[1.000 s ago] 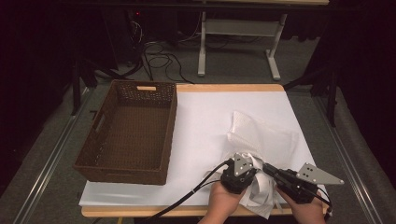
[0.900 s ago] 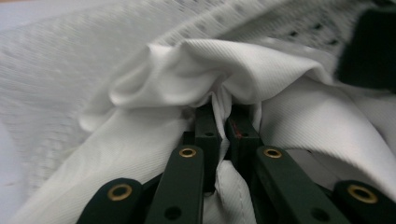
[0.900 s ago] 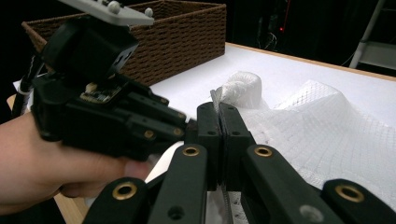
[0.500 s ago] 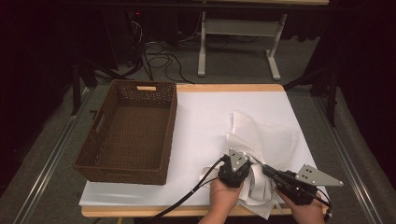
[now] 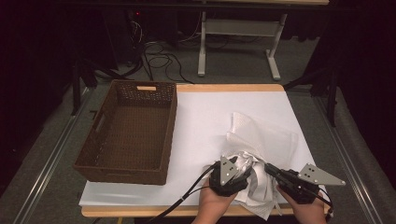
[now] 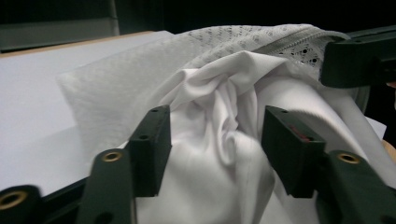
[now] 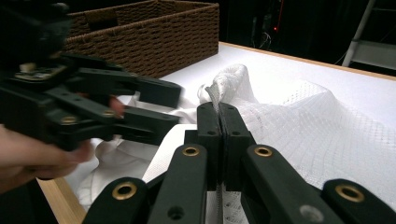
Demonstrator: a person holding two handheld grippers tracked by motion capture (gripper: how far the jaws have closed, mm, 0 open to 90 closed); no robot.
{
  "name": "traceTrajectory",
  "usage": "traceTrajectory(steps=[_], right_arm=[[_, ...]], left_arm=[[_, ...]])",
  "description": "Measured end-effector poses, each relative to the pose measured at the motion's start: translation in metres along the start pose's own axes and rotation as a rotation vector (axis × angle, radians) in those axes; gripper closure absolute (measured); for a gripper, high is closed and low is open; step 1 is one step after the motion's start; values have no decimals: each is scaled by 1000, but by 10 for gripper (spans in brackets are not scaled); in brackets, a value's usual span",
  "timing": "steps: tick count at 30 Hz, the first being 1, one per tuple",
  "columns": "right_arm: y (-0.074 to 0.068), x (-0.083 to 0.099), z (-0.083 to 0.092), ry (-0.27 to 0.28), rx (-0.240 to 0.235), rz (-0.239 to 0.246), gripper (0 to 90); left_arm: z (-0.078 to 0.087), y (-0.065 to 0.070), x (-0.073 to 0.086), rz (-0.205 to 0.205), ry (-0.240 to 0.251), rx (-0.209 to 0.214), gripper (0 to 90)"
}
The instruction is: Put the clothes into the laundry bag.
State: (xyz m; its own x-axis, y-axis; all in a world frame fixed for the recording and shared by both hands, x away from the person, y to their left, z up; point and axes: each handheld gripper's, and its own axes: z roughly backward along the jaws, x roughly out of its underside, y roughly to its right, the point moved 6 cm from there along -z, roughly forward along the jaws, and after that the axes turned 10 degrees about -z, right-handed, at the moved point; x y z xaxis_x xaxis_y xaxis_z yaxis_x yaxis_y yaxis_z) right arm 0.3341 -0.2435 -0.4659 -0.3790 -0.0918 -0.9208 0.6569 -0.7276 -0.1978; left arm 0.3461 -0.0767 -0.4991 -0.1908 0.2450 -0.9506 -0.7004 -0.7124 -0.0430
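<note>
Left gripper [image 5: 238, 169], seen from the high view, sits at the near edge of the tabletop [image 5: 210, 116] against a bunched white garment [image 5: 261, 140]; its jaws have just been opening, so its hold looks released, perhaps for a fresh grip. Right gripper [image 5: 271, 170] lies just beside it, and a brown wicker basket [image 5: 126, 135] stands well apart to the left.

Left gripper view: the jaws stand spread either side of smooth white folds [image 6: 219, 140] without pressing them.

Right gripper view: the jaws are pressed together, pinching a mesh-textured edge of the garment [image 7: 233, 79], a texture too small to tell from above.
</note>
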Motion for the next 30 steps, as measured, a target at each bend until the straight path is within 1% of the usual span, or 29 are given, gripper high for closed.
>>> traceTrajectory(steps=[3,4,6,8,10,11,13,14,15,16,17,18,19,20,21,23,24,26,28,30], right_arm=[[0,0,0,-1,1,4,900],[0,0,0,-1,2,5,900],[0,0,-1,-1,5,3,900],[0,0,0,-3,8,2,900],[0,0,-1,-3,6,3,900],[0,1,0,-4,8,1,900],[0,1,-1,-5,9,-2,900],[0,1,-1,-6,8,-2,900],[0,1,-1,-6,7,-2,900],[-1,1,-1,-5,6,4,900],[-1,1,-1,-4,6,6,900],[-1,1,-1,-5,6,2,900],[-1,1,-1,-5,5,2,900],[-2,1,-1,-7,4,1,900],[-2,1,-1,-7,3,0,900],[-2,2,-1,-8,3,3,900],[-1,1,-1,-7,3,5,900],[0,1,-1,-5,2,6,900],[-1,2,0,-6,1,4,900],[-2,2,-1,-8,-2,4,900]], left_arm=[[7,-1,10,13,-23,3,285],[9,0,13,17,-24,15,260],[11,6,17,2,-24,34,227],[12,15,17,-26,-3,44,218],[13,31,14,-56,21,72,218],[12,38,13,-67,23,88,214],[8,47,11,-79,17,99,205],[5,50,11,-81,8,97,205],[0,51,11,-81,-6,86,218],[-3,50,11,-77,-14,81,279],[-8,49,12,-58,-24,101,324],[-11,49,13,-49,-31,119,438],[-15,50,13,-41,-38,142,507],[-18,51,13,-41,-45,155,589],[-20,52,12,-44,-55,152,668],[-24,53,11,-47,-64,163,824],[-25,52,10,-55,-75,152,855],[-26,48,7,-56,-75,142,864],[-28,41,3,-42,-74,121,864],[-29,37,0,-34,-75,109,864]])
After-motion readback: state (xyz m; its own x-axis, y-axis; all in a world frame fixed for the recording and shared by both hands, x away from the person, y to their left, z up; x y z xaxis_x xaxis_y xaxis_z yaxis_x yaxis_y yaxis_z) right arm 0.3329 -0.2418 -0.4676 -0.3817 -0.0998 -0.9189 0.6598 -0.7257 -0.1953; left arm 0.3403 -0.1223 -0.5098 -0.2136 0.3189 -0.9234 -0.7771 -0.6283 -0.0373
